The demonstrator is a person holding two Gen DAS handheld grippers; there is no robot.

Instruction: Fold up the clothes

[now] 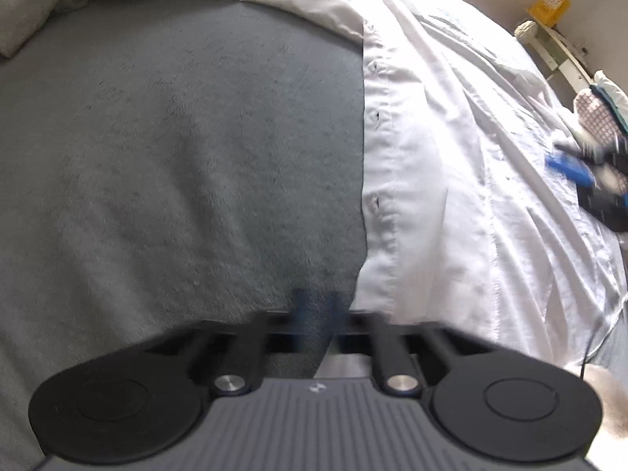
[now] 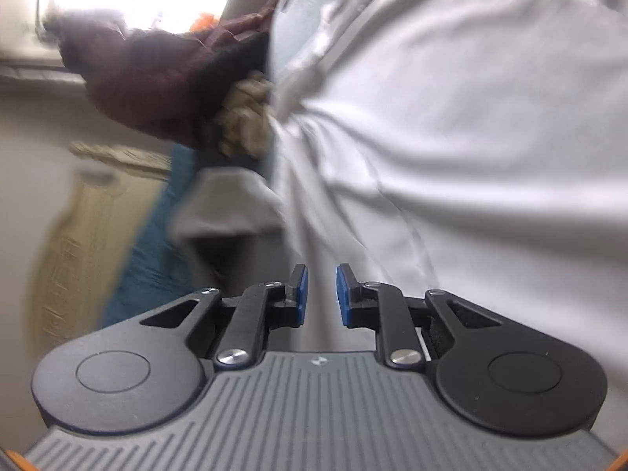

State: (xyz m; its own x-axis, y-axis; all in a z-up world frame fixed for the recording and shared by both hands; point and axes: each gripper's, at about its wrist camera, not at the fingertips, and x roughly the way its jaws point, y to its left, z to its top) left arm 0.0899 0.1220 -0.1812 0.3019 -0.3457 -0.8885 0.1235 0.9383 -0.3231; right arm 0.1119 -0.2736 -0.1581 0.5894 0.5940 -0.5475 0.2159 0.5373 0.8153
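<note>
A white button-up shirt [image 1: 451,165] lies spread on a grey blanket [image 1: 176,157]. Its buttonhole edge runs down the middle of the left wrist view. My left gripper [image 1: 318,308] hovers over the blanket just left of the shirt's lower corner. Its blue fingertips are blurred, stand a narrow gap apart and hold nothing. Far right, my right gripper [image 1: 577,172] rests over the shirt's other side, only partly visible. In the right wrist view the shirt [image 2: 471,137] fills the right side. My right gripper [image 2: 322,294] is open by a small gap, with nothing between its blue pads [image 2: 300,290].
A dark maroon garment [image 2: 149,78] and a beige knitted piece [image 2: 245,117] lie bunched beyond the shirt, with teal cloth [image 2: 153,251] below them. A checked cloth [image 1: 596,117] sits at the bed's far right. A shelf with a yellow box [image 1: 549,6] stands by the wall.
</note>
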